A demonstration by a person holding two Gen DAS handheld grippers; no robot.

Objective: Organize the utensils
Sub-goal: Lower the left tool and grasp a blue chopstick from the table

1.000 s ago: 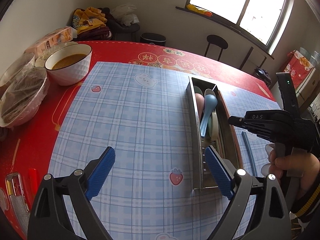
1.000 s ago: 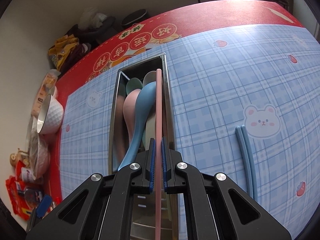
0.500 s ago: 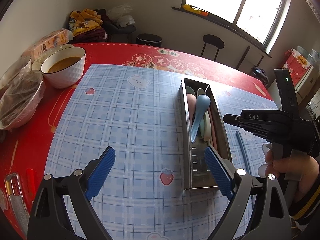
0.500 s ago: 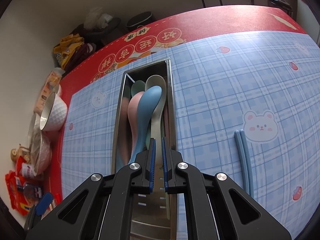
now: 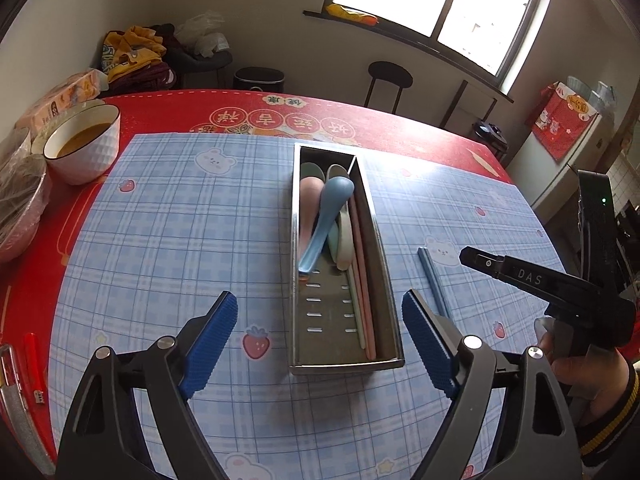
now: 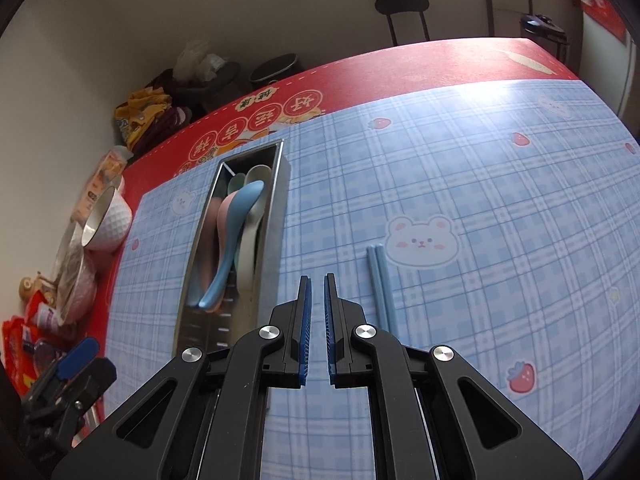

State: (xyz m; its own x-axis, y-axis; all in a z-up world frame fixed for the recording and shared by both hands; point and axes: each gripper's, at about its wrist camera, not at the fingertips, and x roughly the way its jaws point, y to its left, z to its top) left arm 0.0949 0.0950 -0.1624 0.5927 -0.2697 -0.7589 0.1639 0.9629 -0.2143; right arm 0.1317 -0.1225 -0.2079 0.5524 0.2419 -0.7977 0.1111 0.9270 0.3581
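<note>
A steel utensil tray (image 5: 297,240) (image 6: 276,224) lies on the blue checked mat. It holds a blue spoon (image 5: 326,220) (image 6: 234,236), a pink spoon (image 5: 310,192), pale spoons and pink chopsticks (image 5: 366,280) along its right side. A pair of blue chopsticks (image 5: 434,284) (image 6: 382,280) lies on the mat right of the tray. My left gripper (image 5: 318,344) is wide open and empty, above the tray's near end. My right gripper (image 6: 316,312) is slightly open and empty, above the mat between tray and blue chopsticks.
A white bowl of brown liquid (image 5: 82,142) (image 6: 106,218) and a wrapped bowl (image 5: 18,204) stand at the table's left. Snack packets (image 6: 28,320) and a red lighter (image 5: 34,364) lie at the left edge. A stool (image 5: 390,76) stands beyond the table.
My right gripper let go of the pink chopstick into the tray, opened slightly and moved right and back. My left gripper drifted so the tray sits between its fingers.
</note>
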